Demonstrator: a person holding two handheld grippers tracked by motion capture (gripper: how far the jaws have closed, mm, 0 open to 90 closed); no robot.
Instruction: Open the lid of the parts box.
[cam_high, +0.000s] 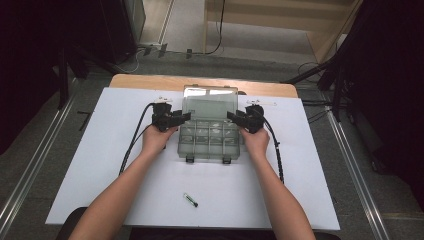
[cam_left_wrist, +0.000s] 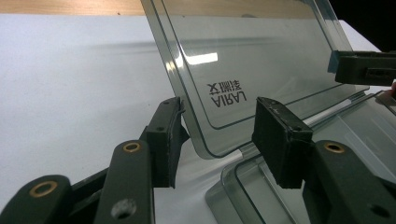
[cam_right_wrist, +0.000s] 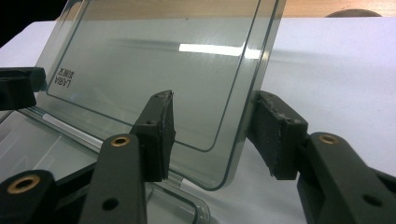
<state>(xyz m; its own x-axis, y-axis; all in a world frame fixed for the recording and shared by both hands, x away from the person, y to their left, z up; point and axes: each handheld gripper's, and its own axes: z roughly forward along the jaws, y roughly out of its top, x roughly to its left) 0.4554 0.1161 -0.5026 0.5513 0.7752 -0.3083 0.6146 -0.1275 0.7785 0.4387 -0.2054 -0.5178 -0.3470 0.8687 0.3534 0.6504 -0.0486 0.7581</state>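
Counter (cam_high: 150, 85): wooden top, its far edge bare; the rest lies under a white sheet (cam_high: 120, 170) that hangs past the front edge.

Box (cam_high: 209, 142): clear smoky plastic organiser with divided compartments, at the middle of the sheet toward the far side. Two black latches face the person. Lid (cam_high: 210, 102) raised on the far hinge and leaning back; it carries small printed lettering near one lower corner.

Left hand-held gripper (cam_high: 183, 118): at the lid's left edge, jaws spread. The edge stands between the jaws; one pad (cam_left_wrist: 169, 135) is just at the lid's rim, the other pad (cam_left_wrist: 275, 135) is clear of the face. No pinch.

Right hand-held gripper (cam_high: 234, 118): at the lid's right edge, jaws spread. The rim stands in the gap, with both pads apart from it. No pinch.

Cables: one black cable trails from each gripper back along the sheet beside the forearms.

Pen (cam_high: 190, 200): small, green and dark, lying loose on the sheet near the front, between the forearms and well apart from the box.

Room: grey carpet floor (cam_high: 240, 50) around the counter. Metal rails run along the floor on both sides. Dark curtains close in the left and right. Black stand legs and loose cables lie on the floor beyond the counter. Pale wooden furniture stands at the far wall.
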